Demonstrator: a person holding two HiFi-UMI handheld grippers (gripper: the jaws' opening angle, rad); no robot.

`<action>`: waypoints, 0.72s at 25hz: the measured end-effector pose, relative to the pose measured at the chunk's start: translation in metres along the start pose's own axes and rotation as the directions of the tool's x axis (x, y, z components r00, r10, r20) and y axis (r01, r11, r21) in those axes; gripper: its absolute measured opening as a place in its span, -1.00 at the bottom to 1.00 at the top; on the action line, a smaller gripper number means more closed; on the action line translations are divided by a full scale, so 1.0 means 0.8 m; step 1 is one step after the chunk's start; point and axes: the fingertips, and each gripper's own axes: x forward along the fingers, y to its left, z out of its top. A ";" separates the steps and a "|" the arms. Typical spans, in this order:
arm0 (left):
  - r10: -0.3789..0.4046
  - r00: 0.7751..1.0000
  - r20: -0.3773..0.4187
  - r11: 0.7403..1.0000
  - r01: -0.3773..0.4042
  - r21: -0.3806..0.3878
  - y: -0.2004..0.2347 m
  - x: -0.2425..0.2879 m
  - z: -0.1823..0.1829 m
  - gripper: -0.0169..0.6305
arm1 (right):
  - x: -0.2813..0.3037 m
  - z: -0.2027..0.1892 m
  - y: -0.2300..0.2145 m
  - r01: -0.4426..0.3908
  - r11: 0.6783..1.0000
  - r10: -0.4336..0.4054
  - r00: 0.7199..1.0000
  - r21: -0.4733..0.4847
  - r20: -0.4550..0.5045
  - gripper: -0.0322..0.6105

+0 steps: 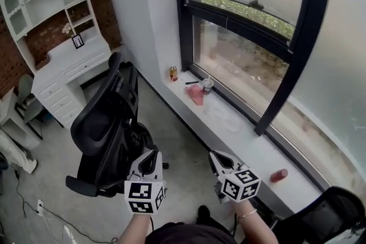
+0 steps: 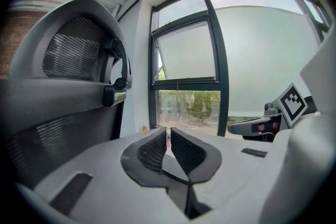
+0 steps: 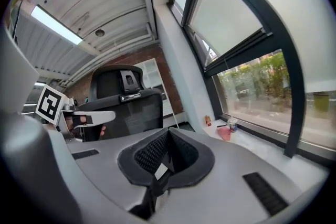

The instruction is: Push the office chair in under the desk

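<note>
My left gripper (image 1: 151,155) has its jaws pressed together on nothing, and the right gripper (image 1: 215,157) is the same, closed up and empty. The left one sits just beside the black office chair (image 1: 106,123); I cannot tell whether it touches. The chair stands on the floor between me and the white bench (image 1: 71,60), not yet under it. My worry is that narrow closed tips on a mesh back could slip off, or an off-centre shove could spin the seat rather than roll it. If it veers, it may knock the drawer unit (image 1: 57,94) instead of entering the knee gap, and the cable (image 1: 23,198) on the floor to the left could snag a caster. On the window sill (image 1: 240,134) sit a can (image 1: 172,73) and a cup (image 1: 207,86). Their labels are too small to read, as is the small frame (image 1: 78,40) on the bench. The cubes carry only square markers, no words
</note>
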 end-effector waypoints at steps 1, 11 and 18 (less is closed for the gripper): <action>0.034 0.999 0.007 0.999 -0.033 -0.009 0.007 0.001 0.006 -0.91 | 0.015 0.006 0.000 -0.035 0.999 0.035 0.999 -0.013 -0.011 -0.89; 0.375 0.926 0.049 0.927 -0.375 -0.013 0.066 -0.040 0.054 -0.74 | 0.130 0.048 0.050 -0.353 0.928 0.346 0.935 -0.115 -0.081 -0.89; 0.555 0.828 0.075 0.829 -0.558 0.024 0.086 -0.095 0.071 -0.67 | 0.174 0.077 0.095 -0.495 0.854 0.485 0.869 -0.161 -0.103 -0.88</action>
